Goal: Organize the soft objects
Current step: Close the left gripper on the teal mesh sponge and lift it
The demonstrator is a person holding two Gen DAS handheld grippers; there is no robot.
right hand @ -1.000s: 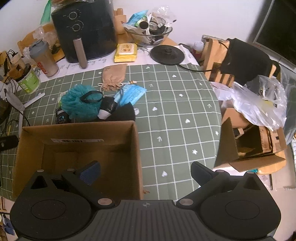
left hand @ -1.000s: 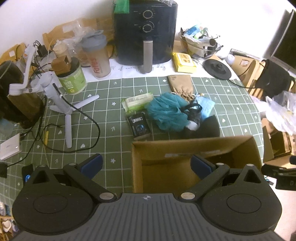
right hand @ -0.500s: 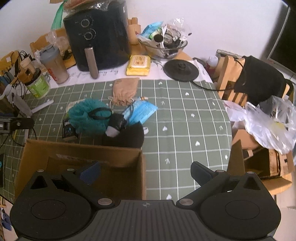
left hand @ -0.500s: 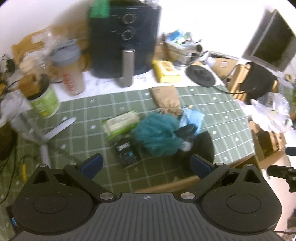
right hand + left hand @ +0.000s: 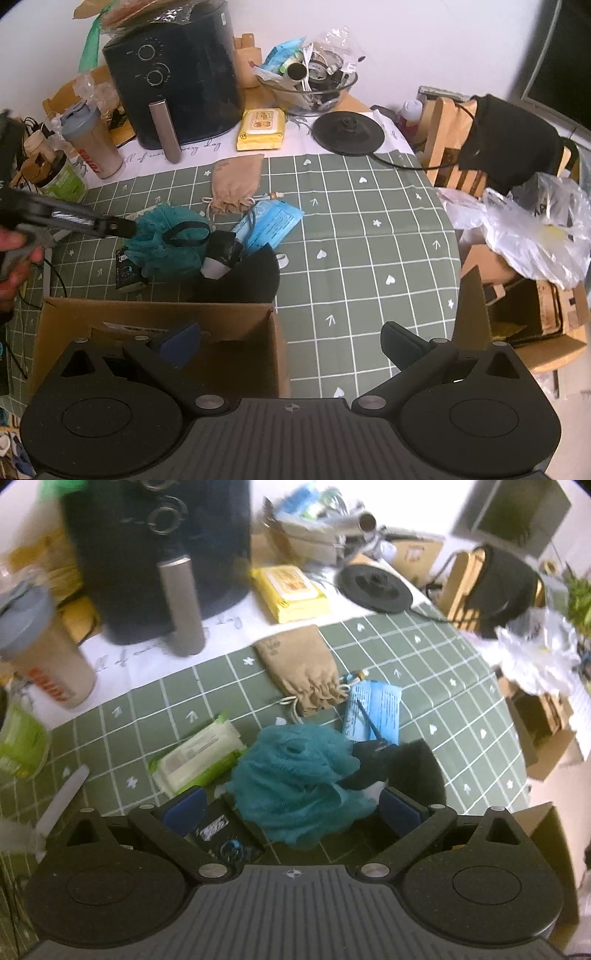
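Left wrist view: teal bath pouf (image 5: pixel 295 779) lies between the open left gripper (image 5: pixel 291 806) fingers.

teal mesh puff (image 5: pixel 295 779): rough netting | box (image 5: pixel 229 317): matt cardboard | tan pouch (image 5: pixel 303 668): soft cloth

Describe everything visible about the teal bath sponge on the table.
The bath sponge is a teal ball of ruffled mesh netting, soft and bunched, lying on the green checked tablecloth beyond the cardboard box. A black loop strap lies across its top. It touches a black tube with a white cap and a dark fuzzy item on one side, and overlaps a small black packet on the other. The left gripper is open around it, fingers either side, not yet closed.
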